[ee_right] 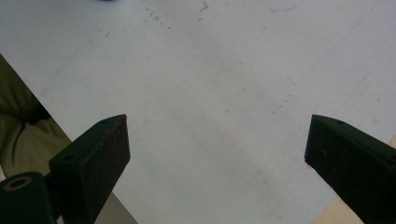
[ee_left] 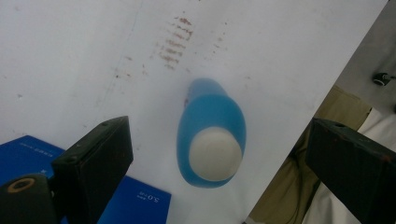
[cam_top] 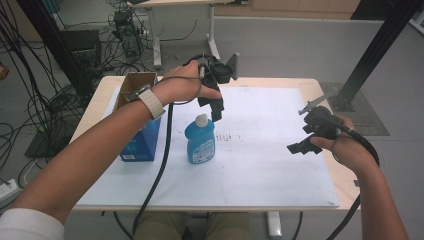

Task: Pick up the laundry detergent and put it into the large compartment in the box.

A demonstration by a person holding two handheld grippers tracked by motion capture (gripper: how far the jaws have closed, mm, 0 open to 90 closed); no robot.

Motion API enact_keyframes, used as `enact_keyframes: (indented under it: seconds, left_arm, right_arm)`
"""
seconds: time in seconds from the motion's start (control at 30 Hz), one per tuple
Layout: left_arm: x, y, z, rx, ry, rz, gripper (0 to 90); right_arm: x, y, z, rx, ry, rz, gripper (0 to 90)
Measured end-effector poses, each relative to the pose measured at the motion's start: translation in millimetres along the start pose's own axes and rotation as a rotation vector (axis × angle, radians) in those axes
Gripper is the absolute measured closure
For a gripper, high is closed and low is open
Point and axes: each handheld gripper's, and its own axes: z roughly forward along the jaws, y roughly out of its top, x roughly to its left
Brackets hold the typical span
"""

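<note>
Blue bottle (ee_left: 211,140) with white cap (ee_left: 215,153) upright on white sheet (ee_left: 70,56), directly below left gripper (cam_top: 216,107), between its wide-apart jaws, untouched. Blue box (cam_top: 142,137) just beside bottle. Right gripper (cam_top: 303,144) well apart, jaws spread, holding nothing.

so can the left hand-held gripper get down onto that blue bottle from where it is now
Probably yes. The left hand-held gripper hangs open right above the blue bottle, whose white cap sits between the jaws with nothing over it. The blue box stands apart, to one side.

A grey floor (cam_top: 280,45) strewn with black cables (cam_top: 30,100) surrounds the pale wooden table (cam_top: 310,85).
</note>
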Motion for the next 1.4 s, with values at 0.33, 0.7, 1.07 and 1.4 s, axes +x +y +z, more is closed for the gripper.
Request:
enact_keyframes:
  seconds: [0.33,0.7,1.07,1.4]
  left_arm:
    - [4.0,-2.9,6.9,0.012,-0.008,-0.015,8.0]
    - [8.9,-7.0,19.1,0.028,-0.025,-0.01,7.9]
    - [6.3,-8.5,28.6,0.043,-0.023,-0.004,7.8]
    - [4.6,-7.9,35.6,0.052,-0.019,-0.004,7.9]
  right_arm:
    - [-0.5,1.6,2.0,-0.001,0.003,-0.004,6.7]
    - [-0.9,2.9,4.9,0.004,0.01,-0.003,6.6]
    - [-0.2,5.4,6.8,0.006,0.012,-0.008,6.6]
    - [0.1,5.2,6.3,0.009,0.011,-0.005,6.6]
